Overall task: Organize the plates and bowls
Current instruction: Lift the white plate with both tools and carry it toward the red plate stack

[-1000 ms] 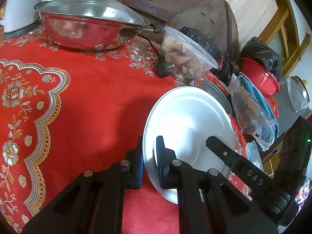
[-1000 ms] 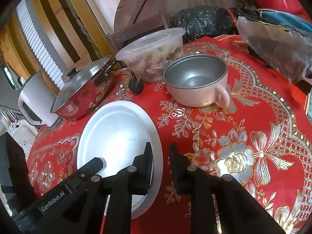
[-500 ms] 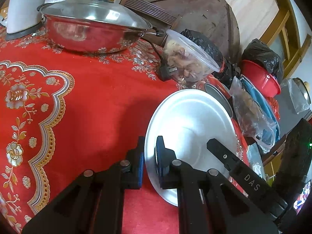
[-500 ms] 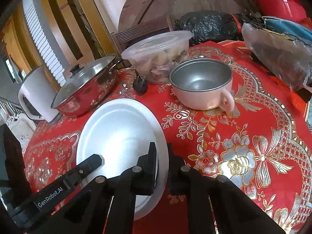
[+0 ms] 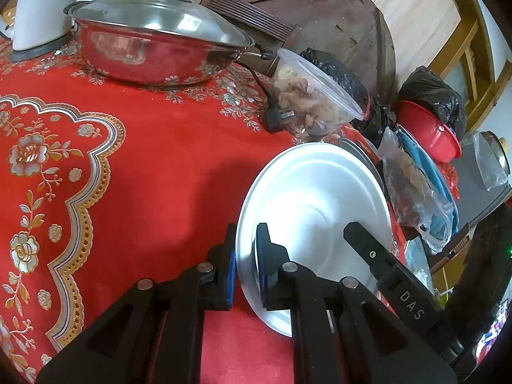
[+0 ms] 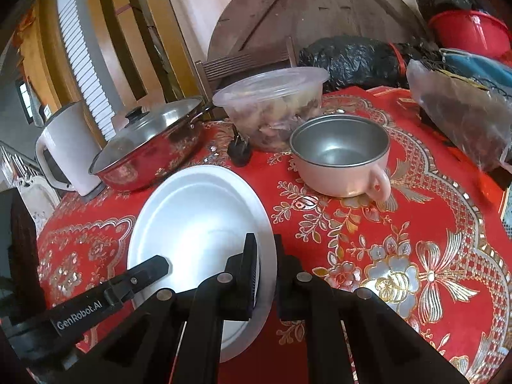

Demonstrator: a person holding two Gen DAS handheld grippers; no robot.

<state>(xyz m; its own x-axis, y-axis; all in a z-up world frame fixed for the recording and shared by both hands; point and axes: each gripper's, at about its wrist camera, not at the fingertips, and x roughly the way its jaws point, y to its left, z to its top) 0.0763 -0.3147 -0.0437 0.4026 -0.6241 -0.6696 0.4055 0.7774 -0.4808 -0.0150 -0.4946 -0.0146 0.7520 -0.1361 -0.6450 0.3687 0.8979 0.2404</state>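
A white plate (image 5: 313, 204) sits over the red tablecloth (image 5: 160, 166), and a gripper holds it on each side. My left gripper (image 5: 245, 249) is shut on its left rim, which stands between the blue pads. My right gripper (image 6: 266, 256) is shut on the plate's (image 6: 198, 220) right rim. Each gripper shows in the other's view as a black finger over the plate: the right gripper (image 5: 380, 256), the left gripper (image 6: 140, 275). A pink bowl with a handle and a steel inside (image 6: 340, 156) stands behind the plate to the right. In the left wrist view only the bowl's rim (image 5: 355, 150) shows.
A lidded steel pot (image 6: 150, 140) and a white kettle (image 6: 64, 147) stand at the back left. A clear plastic food tub (image 6: 272, 105) and a black plug (image 6: 239, 150) lie behind the plate. Black bags (image 6: 355, 60), a red basin (image 6: 470, 32) and a filled plastic bag (image 6: 460, 108) crowd the right.
My right gripper's fingers have closed from a wide gap onto the plate's right rim. Both views have shifted slightly; the left gripper keeps its hold on the left rim.
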